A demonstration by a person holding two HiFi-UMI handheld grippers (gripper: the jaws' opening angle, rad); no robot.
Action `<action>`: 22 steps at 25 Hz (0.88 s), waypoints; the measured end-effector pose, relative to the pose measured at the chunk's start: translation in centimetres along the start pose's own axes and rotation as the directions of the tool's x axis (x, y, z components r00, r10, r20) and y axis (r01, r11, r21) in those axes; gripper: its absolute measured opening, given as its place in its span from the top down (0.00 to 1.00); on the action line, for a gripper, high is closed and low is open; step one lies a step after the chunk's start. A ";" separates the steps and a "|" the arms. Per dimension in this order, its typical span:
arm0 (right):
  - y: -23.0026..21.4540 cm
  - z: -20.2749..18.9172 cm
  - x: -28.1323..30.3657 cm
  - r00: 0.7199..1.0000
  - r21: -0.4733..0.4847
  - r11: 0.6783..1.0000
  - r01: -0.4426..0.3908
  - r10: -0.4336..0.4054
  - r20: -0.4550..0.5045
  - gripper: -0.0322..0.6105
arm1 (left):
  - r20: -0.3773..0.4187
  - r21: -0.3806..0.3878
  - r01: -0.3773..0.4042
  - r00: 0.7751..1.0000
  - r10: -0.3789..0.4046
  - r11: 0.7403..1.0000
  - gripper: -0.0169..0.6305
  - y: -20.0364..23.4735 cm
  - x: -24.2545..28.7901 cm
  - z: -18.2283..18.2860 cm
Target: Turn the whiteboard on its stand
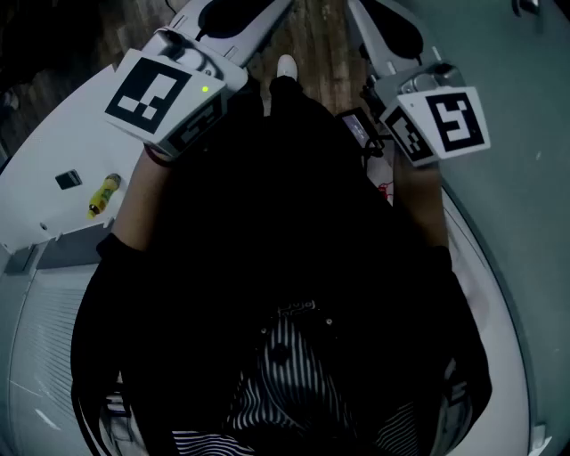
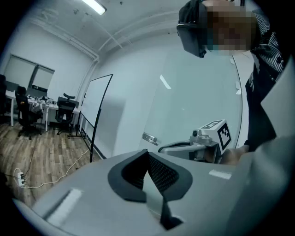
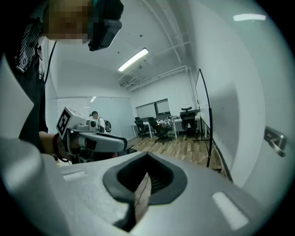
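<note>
In the head view, the left gripper (image 1: 233, 20) and right gripper (image 1: 396, 34) are hovering above the wooden floor (image 1: 312, 40). In the left gripper view, its jaws are sitting closed on nothing, and the whiteboard (image 2: 98, 110) is standing well ahead by the wall (image 2: 133, 92). In the right gripper view, its jaws are likewise sitting closed and empty, with the whiteboard showing edge-on, far off.

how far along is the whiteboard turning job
Nothing looks done: the whiteboard stands off by the wall, well away from both grippers. In hand: nothing. The left gripper and right gripper are shut and empty, held close to the person's body. Left: all of it, likely approaching, gripping and turning the board.
</note>
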State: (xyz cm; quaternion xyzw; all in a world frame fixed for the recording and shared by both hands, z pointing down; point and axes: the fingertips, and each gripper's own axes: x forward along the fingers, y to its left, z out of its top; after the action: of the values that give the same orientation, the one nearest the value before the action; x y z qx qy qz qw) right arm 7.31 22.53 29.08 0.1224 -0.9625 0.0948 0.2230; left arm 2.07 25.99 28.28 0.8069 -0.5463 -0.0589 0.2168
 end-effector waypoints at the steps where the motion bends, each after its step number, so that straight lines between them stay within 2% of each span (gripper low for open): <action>1: 0.0 0.0 0.4 1.000 0.005 1.000 -0.009 0.009 0.008 0.95 | -0.007 0.017 -0.003 1.000 0.003 1.000 0.98 0.2 -0.1 0.1; 5: 0.2 -0.1 1.5 0.999 0.026 0.999 -0.035 0.034 0.032 0.95 | -0.011 0.079 -0.011 1.000 0.012 0.997 0.98 0.7 0.0 0.4; 10: 1.3 0.5 2.3 0.995 0.023 0.997 -0.076 0.074 0.070 0.95 | 0.042 0.073 -0.004 0.999 0.000 0.997 0.98 0.5 0.1 1.1; 16: 1.2 0.9 1.5 0.994 0.033 0.996 -0.083 0.081 0.074 0.95 | 0.031 0.099 -0.008 1.000 0.005 0.995 0.98 0.1 0.0 1.7; 19: 1.1 1.8 0.8 0.994 0.020 0.997 -0.077 0.075 0.086 0.95 | 0.009 0.141 -0.040 0.999 0.039 0.989 0.98 0.3 0.0 1.9; 22: 1.8 1.7 0.3 0.991 -0.007 0.995 -0.103 0.103 0.091 0.95 | 0.009 0.107 -0.069 0.998 0.068 0.992 0.98 1.0 -0.4 1.5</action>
State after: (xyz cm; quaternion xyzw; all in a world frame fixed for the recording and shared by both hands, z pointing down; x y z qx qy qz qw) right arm 5.84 23.74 27.52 0.0767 -0.9767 0.0996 0.1739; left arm 0.54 25.58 27.34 0.7980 -0.5766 -0.0241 0.1734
